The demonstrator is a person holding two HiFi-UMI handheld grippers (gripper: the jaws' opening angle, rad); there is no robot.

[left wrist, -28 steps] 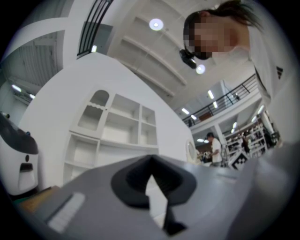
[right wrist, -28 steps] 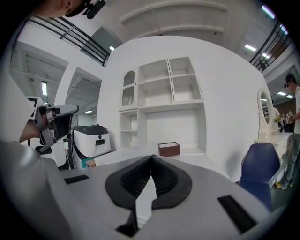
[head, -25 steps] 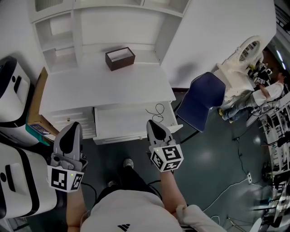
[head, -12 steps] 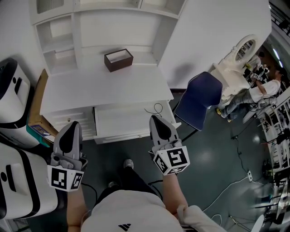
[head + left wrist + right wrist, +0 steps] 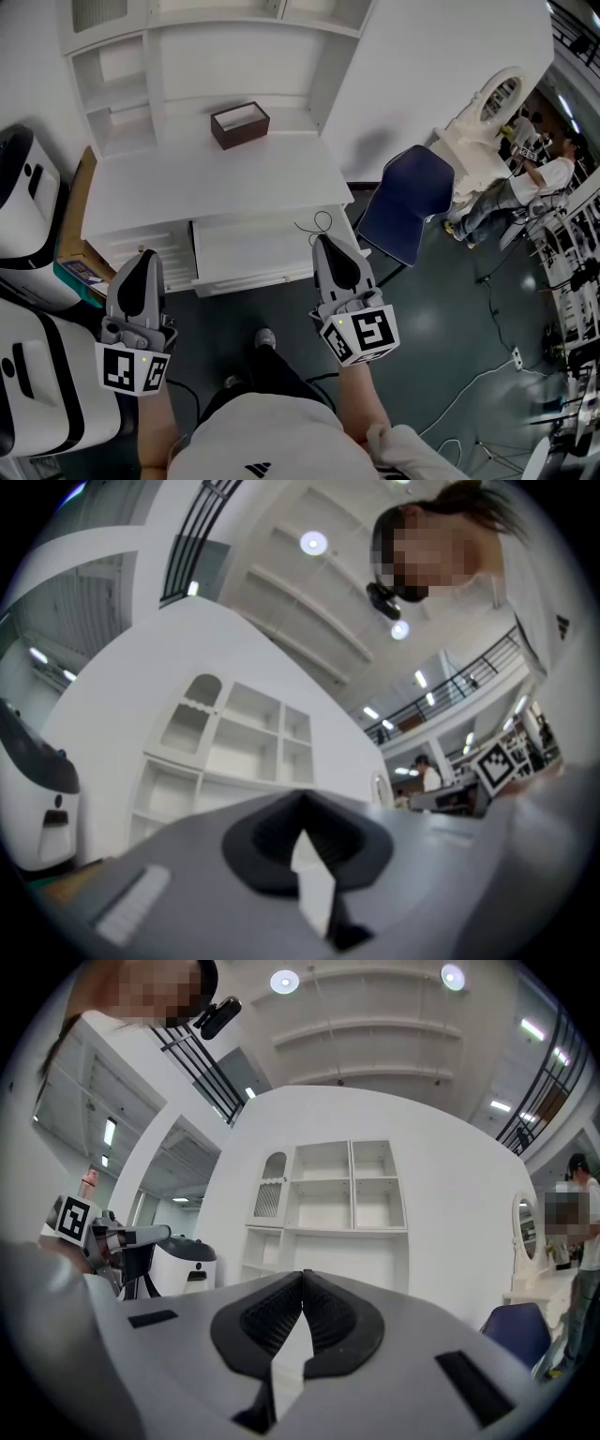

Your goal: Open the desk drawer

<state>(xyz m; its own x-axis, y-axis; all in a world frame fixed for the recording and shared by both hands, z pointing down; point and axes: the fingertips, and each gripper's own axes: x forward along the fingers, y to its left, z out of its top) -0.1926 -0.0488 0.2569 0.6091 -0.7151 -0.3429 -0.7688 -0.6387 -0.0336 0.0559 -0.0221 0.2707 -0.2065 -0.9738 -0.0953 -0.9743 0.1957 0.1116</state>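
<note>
The white desk [image 5: 216, 178] with its shelf hutch [image 5: 216, 47] fills the top of the head view. Its wide middle drawer [image 5: 258, 253] stands pulled out from under the desktop, with a thin black cable loop [image 5: 317, 225] on its right end. My right gripper [image 5: 330, 244] hovers by the drawer's front right corner, jaws shut and empty, apart from it. My left gripper [image 5: 142, 257] hangs in front of the desk's left drawer stack [image 5: 141, 246], shut on nothing. The hutch [image 5: 323, 1204] shows beyond the closed jaws of the right gripper [image 5: 302, 1275] in the right gripper view, and beyond those of the left gripper [image 5: 302, 799] in its own view.
A brown open box [image 5: 240, 125] sits at the back of the desktop. A blue chair [image 5: 408, 202] stands right of the desk. White machines [image 5: 28, 187] and a cardboard box [image 5: 80, 253] crowd the left side. My own foot [image 5: 265, 337] is on the dark floor below the drawer. People [image 5: 544, 178] stand at the far right.
My right gripper has risen and drifted a little to the right, away from the drawer front. The left gripper has stayed where it was. Both stay shut.
</note>
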